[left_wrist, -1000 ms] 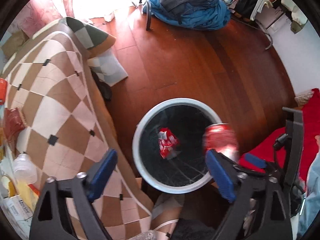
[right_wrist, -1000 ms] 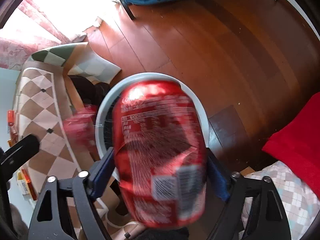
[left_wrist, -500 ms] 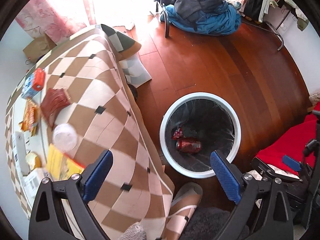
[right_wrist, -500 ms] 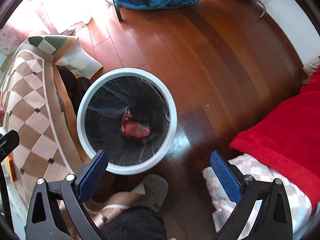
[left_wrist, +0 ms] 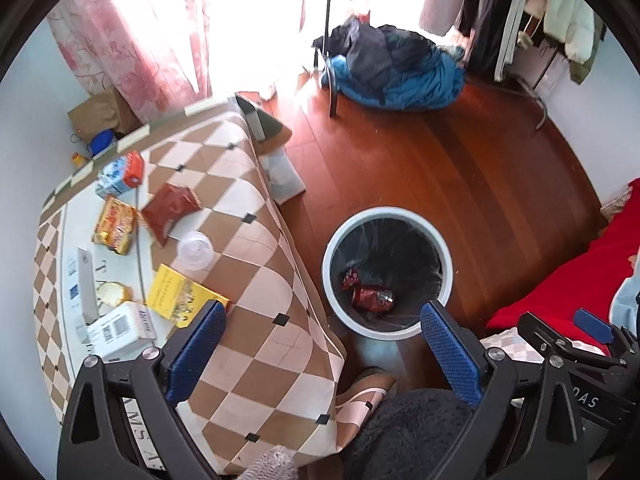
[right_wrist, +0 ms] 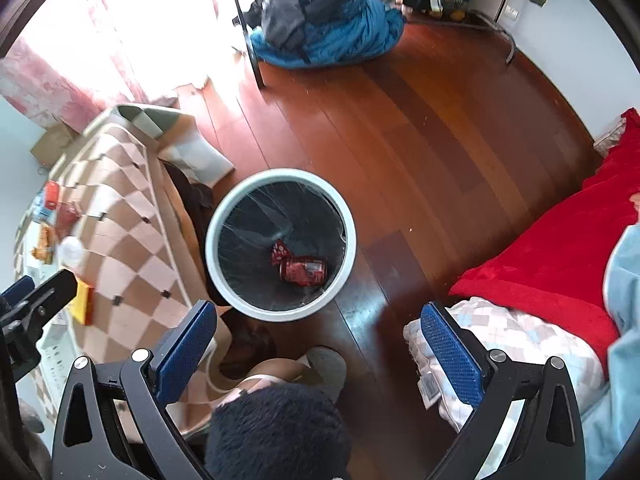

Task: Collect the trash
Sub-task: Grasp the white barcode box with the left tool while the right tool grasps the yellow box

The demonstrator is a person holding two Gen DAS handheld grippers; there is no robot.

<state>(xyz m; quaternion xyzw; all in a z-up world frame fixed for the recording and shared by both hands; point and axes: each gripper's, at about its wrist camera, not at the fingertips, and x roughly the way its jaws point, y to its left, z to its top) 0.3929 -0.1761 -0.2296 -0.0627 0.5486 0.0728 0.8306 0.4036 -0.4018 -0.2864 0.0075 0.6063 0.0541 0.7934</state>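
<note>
A round white-rimmed trash bin with a dark liner stands on the wood floor beside the table; it also shows in the right wrist view. A crushed red can and a small red wrapper lie inside it. My left gripper is open and empty, above the table edge. My right gripper is open and empty, above the floor near the bin. On the table lie a red snack bag, a yellow packet, a clear plastic lid and a carton.
The table has a brown checked cloth. A yellow booklet and a white box lie near its front. A red blanket is at the right. A blue clothes pile and a rack leg stand at the back.
The red can left my right gripper and now lies in the bin. Both grippers have risen and pulled back from the bin; the left view now takes in the tabletop.
</note>
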